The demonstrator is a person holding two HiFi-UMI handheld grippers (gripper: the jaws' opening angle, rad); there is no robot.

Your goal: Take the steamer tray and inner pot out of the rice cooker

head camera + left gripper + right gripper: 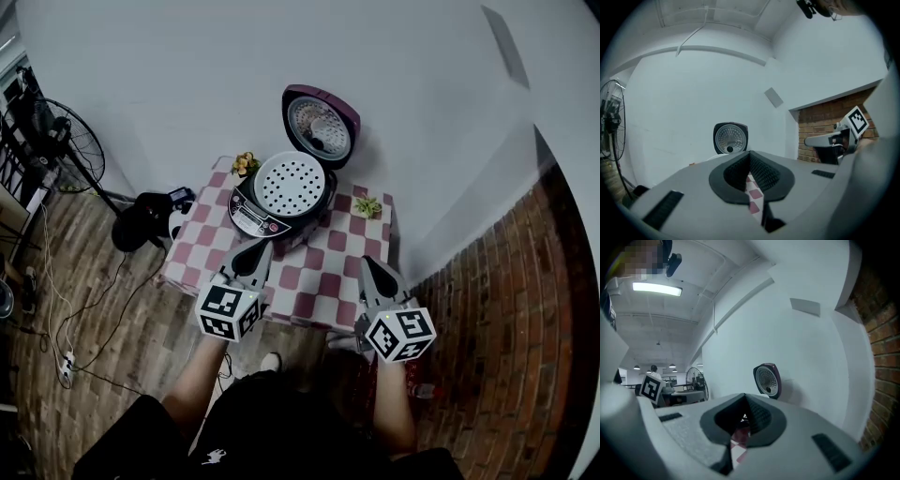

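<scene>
Status: rice cooker (270, 214) sits at the back of the checkered bench (323, 277), lid (319, 124) swung up and open against the white wall. Steamer tray (291, 183), white and perforated, is seated in the cooker's mouth. We can't see the inner pot; the tray covers whatever is beneath it.

Left gripper (254, 247) is over the near left part of the bench, tip just short of the cooker's front panel, and we see no contact. Its own view shows the jaws clenched pad to pad with nothing between them, only checkered cloth showing through the gap below and the open lid straight ahead.

Right gripper (371, 263) is over the near right part of the bench, apart from the cooker. We read it the same way: jaws clenched, empty, with the lid ahead and slightly to the right.

Both grippers point level toward the wall, side by side.

Other items: small yellow-flowered plant (246, 164) beside the cooker at the bench's back left, green plant (367, 206) at the back right, fan (70, 141) on the wood floor to the left, brick wall (511, 309) to the right.
</scene>
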